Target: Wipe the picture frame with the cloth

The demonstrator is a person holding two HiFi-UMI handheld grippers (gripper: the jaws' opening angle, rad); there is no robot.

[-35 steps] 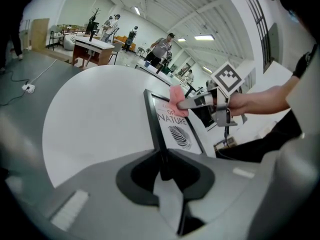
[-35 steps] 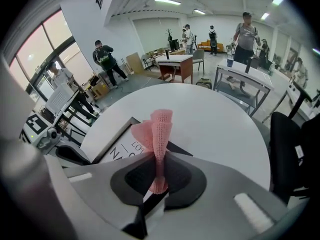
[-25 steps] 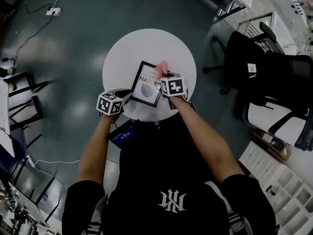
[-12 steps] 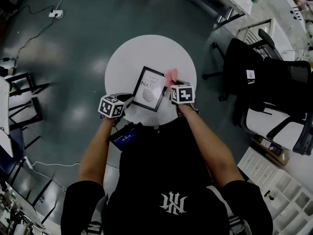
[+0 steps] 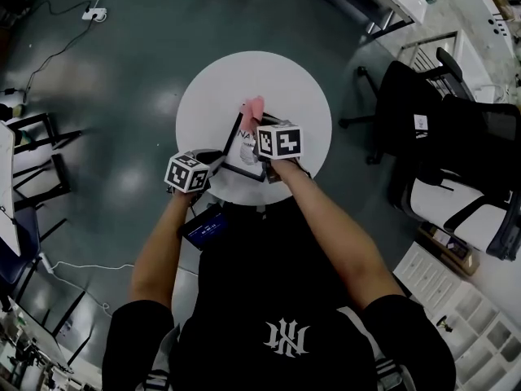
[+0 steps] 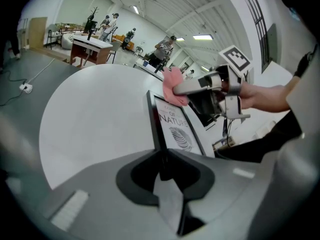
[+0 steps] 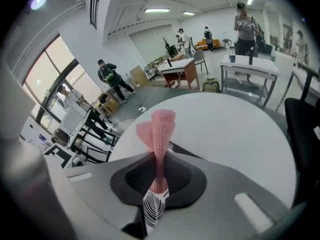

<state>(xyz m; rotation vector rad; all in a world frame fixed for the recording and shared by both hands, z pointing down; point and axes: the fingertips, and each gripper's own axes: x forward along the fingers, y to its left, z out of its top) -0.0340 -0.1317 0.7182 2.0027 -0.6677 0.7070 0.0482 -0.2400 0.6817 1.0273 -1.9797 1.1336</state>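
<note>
A black picture frame (image 5: 244, 155) with a white print lies on the round white table (image 5: 285, 80). My left gripper (image 5: 213, 160) is shut on the frame's near-left edge; in the left gripper view the frame's (image 6: 172, 129) black rim runs straight into the closed jaws of the left gripper (image 6: 162, 168). My right gripper (image 5: 260, 122) is shut on a pink cloth (image 5: 254, 108), which rests at the frame's far edge. The right gripper view shows the cloth (image 7: 159, 129) standing up out of the right gripper (image 7: 156, 184). The left gripper view shows the cloth (image 6: 175, 84) touching the frame's top.
Black office chairs (image 5: 456, 137) stand to the right of the table. A dark device (image 5: 203, 225) hangs at the person's waist. A power strip (image 5: 94, 13) and cables lie on the floor at far left. Desks (image 7: 247, 64) and people (image 7: 110, 76) fill the background.
The right gripper and pink cloth swung right off the frame's edge, then back left across its top. The left gripper has kept its hold on the frame.
</note>
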